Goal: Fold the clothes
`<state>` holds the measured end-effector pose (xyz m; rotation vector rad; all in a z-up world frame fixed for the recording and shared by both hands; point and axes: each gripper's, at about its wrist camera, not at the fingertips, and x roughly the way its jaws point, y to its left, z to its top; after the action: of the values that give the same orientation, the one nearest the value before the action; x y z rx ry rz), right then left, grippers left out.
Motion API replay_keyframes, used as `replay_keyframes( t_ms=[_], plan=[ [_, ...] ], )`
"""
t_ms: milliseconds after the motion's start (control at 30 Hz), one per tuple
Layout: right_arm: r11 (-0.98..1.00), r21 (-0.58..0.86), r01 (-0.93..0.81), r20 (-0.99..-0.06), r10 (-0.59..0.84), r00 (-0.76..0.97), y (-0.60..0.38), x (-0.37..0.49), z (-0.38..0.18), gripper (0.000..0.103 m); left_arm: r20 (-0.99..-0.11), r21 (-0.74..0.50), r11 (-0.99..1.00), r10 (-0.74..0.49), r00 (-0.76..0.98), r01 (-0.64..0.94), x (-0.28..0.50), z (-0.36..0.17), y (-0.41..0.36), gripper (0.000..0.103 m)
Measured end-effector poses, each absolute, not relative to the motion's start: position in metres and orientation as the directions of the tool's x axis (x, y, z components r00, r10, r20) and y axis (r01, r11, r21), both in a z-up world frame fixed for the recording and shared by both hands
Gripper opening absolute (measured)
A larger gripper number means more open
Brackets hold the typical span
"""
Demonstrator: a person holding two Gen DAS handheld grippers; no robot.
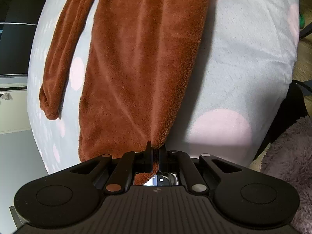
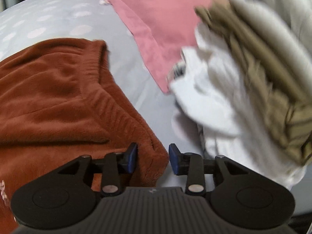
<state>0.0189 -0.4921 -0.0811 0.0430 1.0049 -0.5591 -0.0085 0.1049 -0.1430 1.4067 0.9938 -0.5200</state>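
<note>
Fleece garment (image 1: 136,68), rust-brown, lies lengthwise on a grey bedcover (image 1: 243,58) with pale pink dots; one sleeve (image 1: 58,62) trails along its left side. Left gripper (image 1: 155,152): fingers pressed together, pinching the garment's near corner, fabric caught between the pads. Right gripper (image 2: 153,159): fingers spread, a corner of the brown fleece (image 2: 58,97) lying in the gap, pads not pressing it. Pink cloth (image 2: 156,25) and a blurred pile of white and olive clothes (image 2: 243,78) lie right of it.

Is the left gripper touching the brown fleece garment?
Touching. The left wrist view shows the left gripper with its jaws shut on a corner of the brown fleece garment; fabric is pinched between them.
</note>
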Motion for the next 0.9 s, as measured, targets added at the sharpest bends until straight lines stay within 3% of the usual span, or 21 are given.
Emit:
replay_keyframes(
  t_ms=[200, 333, 533, 733, 767, 833, 900],
  plan=[
    [0.951, -0.266, 0.158, -0.734, -0.306, 0.607, -0.466, -0.009, -0.051, 0.044, -0.815, 0.574, 0.204, 0.231, 0.531, 0.793, -0.001, -0.134, 0.106, 0.003],
    [0.947, -0.31, -0.089, -0.742, -0.182, 0.646, -0.445, -0.036, -0.056, 0.051, -0.815, 0.579, 0.298, 0.208, 0.541, 0.758, 0.009, -0.118, 0.109, 0.003],
    [0.696, -0.505, -0.511, -0.784, -0.122, 0.609, -0.393, -0.077, -0.092, 0.069, -0.799, 0.583, 0.458, 0.17, 0.577, 0.671, 0.014, -0.084, 0.107, 0.003],
    [0.501, -0.613, -0.611, -0.77, -0.207, 0.603, -0.377, -0.091, -0.125, 0.067, -0.787, 0.555, 0.572, 0.125, 0.605, 0.604, 0.022, -0.059, 0.11, 0.003],
    [0.479, -0.63, -0.611, -0.761, -0.226, 0.608, -0.377, -0.09, -0.129, 0.064, -0.784, 0.552, 0.584, 0.121, 0.609, 0.595, 0.023, -0.056, 0.111, 0.003],
    [0.45, -0.661, -0.601, -0.741, -0.263, 0.618, -0.379, -0.088, -0.136, 0.025, -0.776, 0.551, 0.602, 0.116, 0.62, 0.578, 0.025, -0.051, 0.112, 0.003],
    [0.475, -0.676, -0.564, -0.723, -0.276, 0.633, -0.385, -0.082, -0.133, 0.012, -0.762, 0.559, 0.615, 0.118, 0.637, 0.556, 0.027, -0.046, 0.113, 0.003]
  ],
)
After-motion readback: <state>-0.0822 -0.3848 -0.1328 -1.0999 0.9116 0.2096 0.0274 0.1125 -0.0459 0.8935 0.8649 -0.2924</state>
